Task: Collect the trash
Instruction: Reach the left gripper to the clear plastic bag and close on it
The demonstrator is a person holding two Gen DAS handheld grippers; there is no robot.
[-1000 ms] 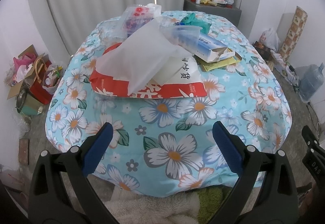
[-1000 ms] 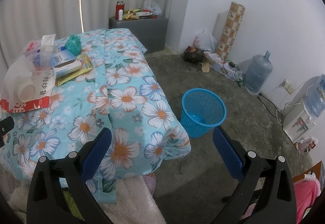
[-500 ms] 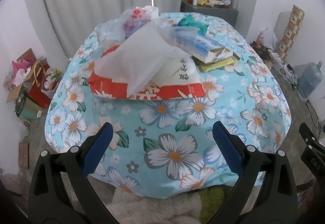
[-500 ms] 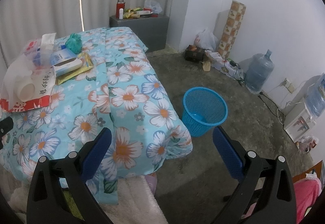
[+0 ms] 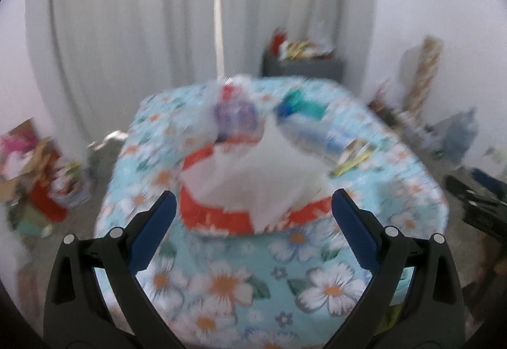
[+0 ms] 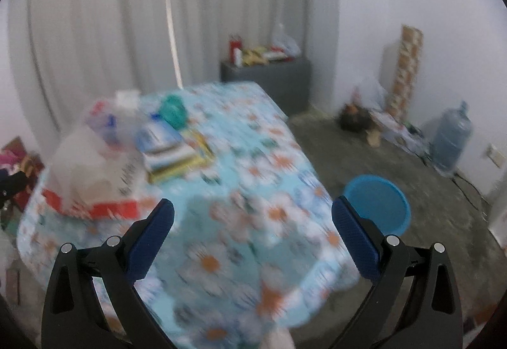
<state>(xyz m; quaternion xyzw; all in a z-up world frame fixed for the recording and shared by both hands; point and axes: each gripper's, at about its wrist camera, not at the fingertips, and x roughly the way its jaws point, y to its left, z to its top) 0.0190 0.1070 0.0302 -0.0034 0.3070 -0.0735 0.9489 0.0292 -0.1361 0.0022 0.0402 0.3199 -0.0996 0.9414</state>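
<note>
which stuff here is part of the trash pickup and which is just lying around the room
Part of the job:
- pile of wrappers and bags on the floral table
- flat boxes beside it
- blue basket on the floor
- left gripper and right gripper, both open and empty

Lying about:
- water jug
- grey cabinet with clutter on top
- patterned roll

Lived-in home room: flower-print tablecloth [image 6: 240, 190] on the table at frame centre, white curtains [image 6: 126, 32] across the back, grey cabinet [image 6: 269, 79] with bottles, water jug [image 6: 451, 140] far right, bare concrete floor [image 6: 380, 165], cardboard clutter [image 5: 28, 165] left.
</note>
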